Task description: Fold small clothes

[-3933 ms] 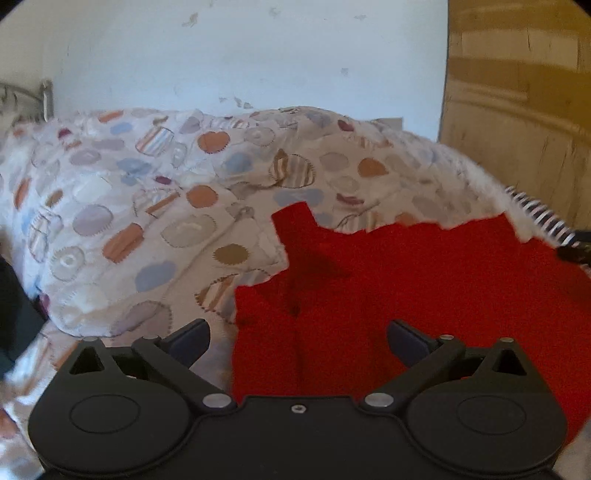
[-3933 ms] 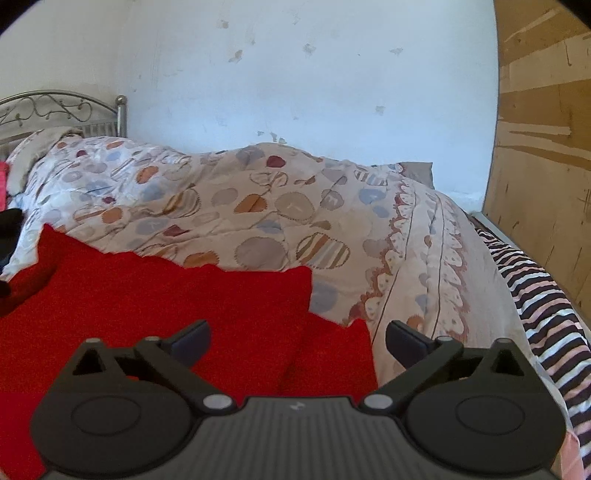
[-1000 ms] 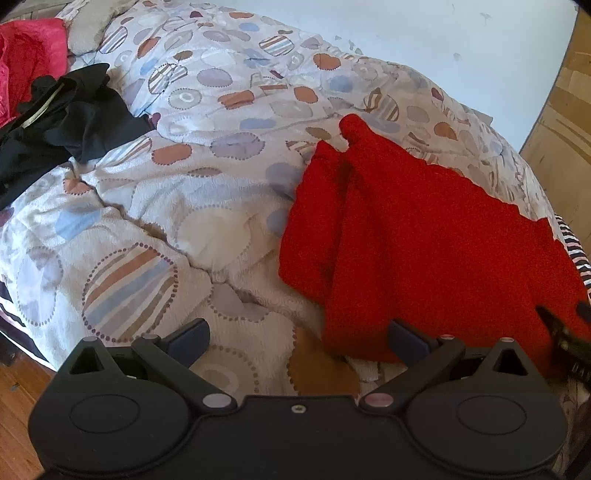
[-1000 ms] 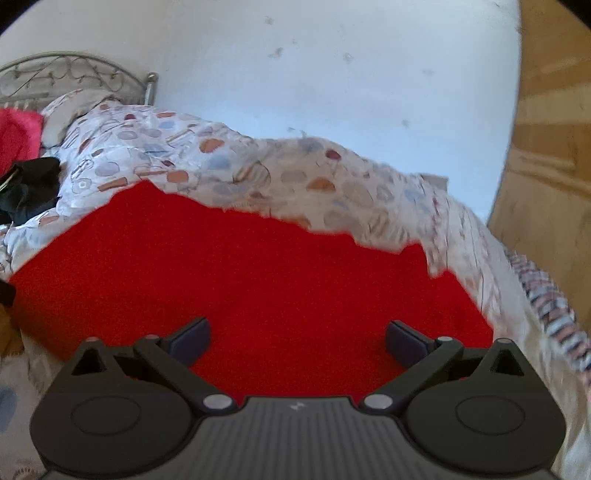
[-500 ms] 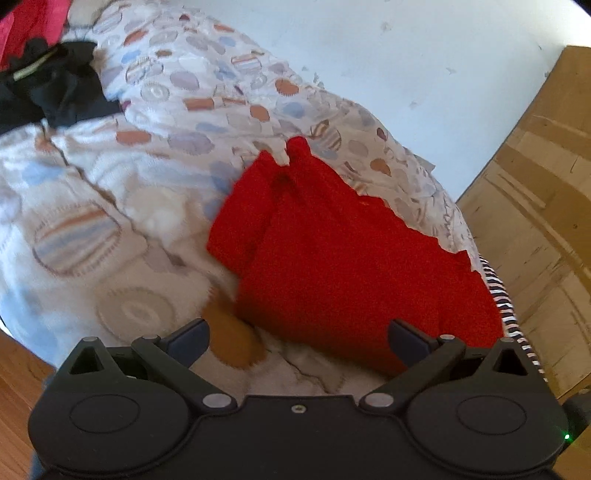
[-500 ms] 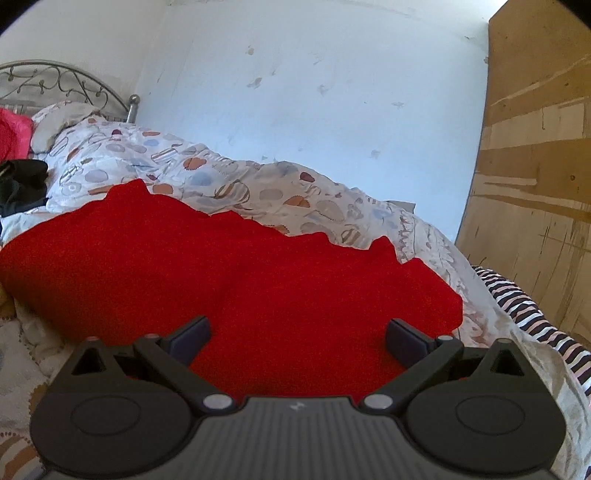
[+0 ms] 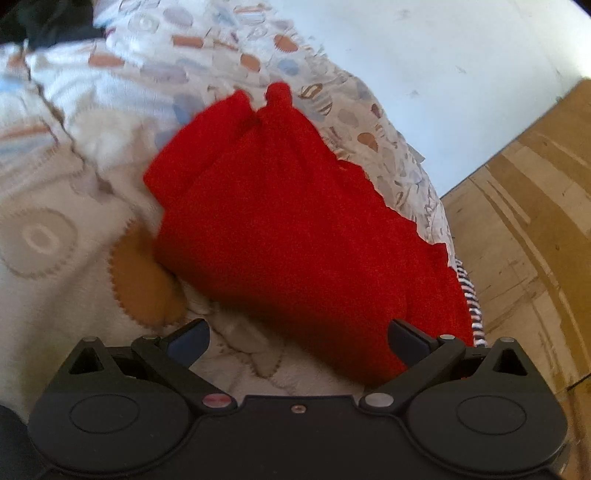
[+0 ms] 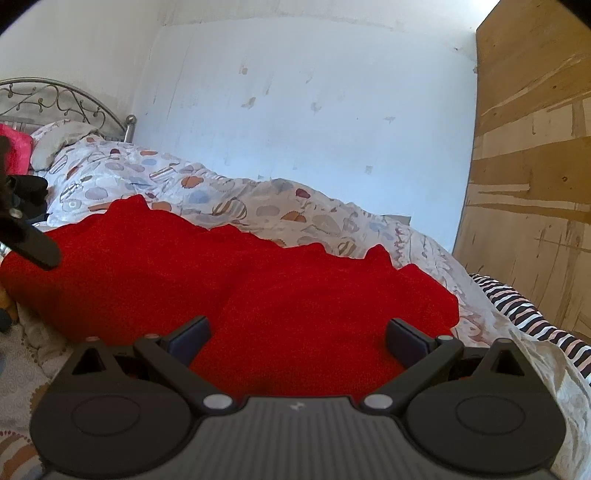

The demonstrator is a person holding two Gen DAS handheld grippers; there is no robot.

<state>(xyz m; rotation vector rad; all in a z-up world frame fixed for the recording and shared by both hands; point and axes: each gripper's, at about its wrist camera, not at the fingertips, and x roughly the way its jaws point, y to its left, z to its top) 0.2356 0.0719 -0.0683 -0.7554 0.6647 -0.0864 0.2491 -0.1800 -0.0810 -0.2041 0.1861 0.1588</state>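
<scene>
A red knitted garment [image 7: 288,221] lies folded on the patterned quilt [image 7: 55,184] of a bed. It also shows in the right wrist view [image 8: 258,288], spread wide across the quilt. My left gripper [image 7: 297,341] is open and empty, just in front of the garment's near edge. My right gripper [image 8: 297,341] is open and empty, low over the garment's near side. A finger of the left gripper [image 8: 31,243] shows at the left edge of the right wrist view, over the garment's left end.
A wooden board wall [image 8: 528,184] stands at the right of the bed. A striped sheet [image 8: 524,310] shows at the bed's right edge. Dark clothes [image 7: 44,22] and a pink pillow [image 8: 13,151] lie near the metal headboard [image 8: 55,99].
Both grippers have drawn back from the garment and stayed open. The left wrist view has swung closer and lower to the garment's near left corner. The garment lies where it was.
</scene>
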